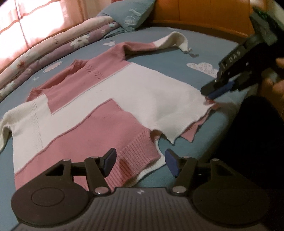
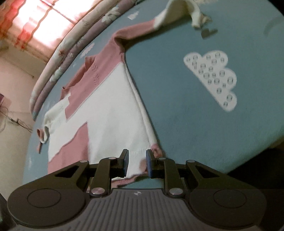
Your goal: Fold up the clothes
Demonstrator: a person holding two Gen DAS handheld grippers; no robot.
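the left gripper (image 1: 140, 162) is hovering open over the sweater (image 1: 99, 106) hem; the right gripper (image 2: 136, 164), jaws slightly apart, is straddling its corner on the bed (image 2: 177, 115).

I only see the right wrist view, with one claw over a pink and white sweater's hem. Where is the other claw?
Observer: The left claw hangs over the sweater's other hem corner, the pink ribbed one.
Operator: Is it gripping the cloth?
Observer: No; its jaws stand wide apart, pinching nothing.
Operator: What lies beyond the collar?
Observer: A grey-blue pillow, beside an orange headboard.
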